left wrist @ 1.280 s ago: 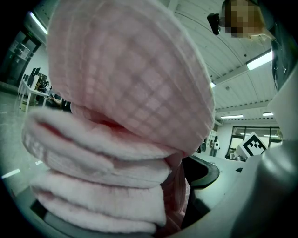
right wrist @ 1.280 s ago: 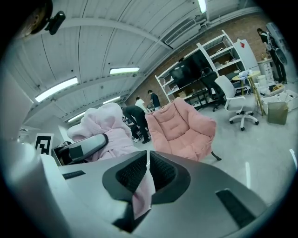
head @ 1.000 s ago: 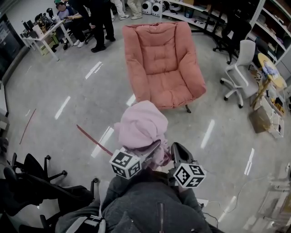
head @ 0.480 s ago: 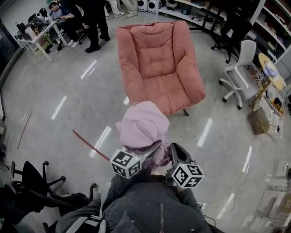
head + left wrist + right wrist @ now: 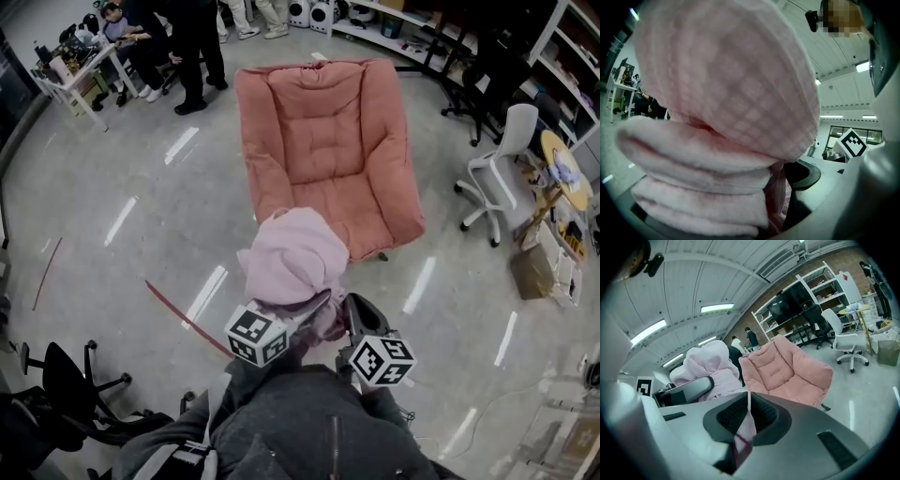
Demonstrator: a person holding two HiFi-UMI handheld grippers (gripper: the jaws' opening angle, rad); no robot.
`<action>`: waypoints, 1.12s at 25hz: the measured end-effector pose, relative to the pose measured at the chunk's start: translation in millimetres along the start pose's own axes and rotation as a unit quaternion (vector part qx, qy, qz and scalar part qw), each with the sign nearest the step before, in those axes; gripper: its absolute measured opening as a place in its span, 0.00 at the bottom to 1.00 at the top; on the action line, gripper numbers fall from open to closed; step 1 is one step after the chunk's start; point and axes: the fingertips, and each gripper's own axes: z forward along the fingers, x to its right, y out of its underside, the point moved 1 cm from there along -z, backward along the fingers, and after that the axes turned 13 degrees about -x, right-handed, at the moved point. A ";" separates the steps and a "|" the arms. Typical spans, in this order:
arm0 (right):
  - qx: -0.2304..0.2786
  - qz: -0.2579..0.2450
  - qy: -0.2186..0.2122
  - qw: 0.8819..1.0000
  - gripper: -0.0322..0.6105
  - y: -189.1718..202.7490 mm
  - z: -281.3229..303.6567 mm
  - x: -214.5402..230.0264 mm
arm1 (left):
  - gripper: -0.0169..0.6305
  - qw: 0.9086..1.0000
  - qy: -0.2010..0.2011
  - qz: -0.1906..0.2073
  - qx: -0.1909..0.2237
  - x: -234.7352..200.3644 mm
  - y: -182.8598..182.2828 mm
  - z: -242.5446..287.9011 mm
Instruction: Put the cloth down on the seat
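Grey floor (image 5: 141, 187) before the armchair (image 5: 323, 141) has shrunk (the approach looks nearly done). Just short of its seat (image 5: 352, 211), the cloth (image 5: 292, 255) stays bundled: left gripper (image 5: 300, 314) clamped wide around thick folds, right gripper (image 5: 745, 423) pinching a thin edge.

Scene's shot steeply from overhead; gripper views are shot close along their jaws. Armchair (image 5: 323, 141) is shared by head and right views.
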 end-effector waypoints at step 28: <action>-0.005 -0.015 0.013 1.000 0.09 -139.3 136.5 32.6 | 0.66 1.000 -0.019 -0.022 0.004 -142.0 -93.9 104.7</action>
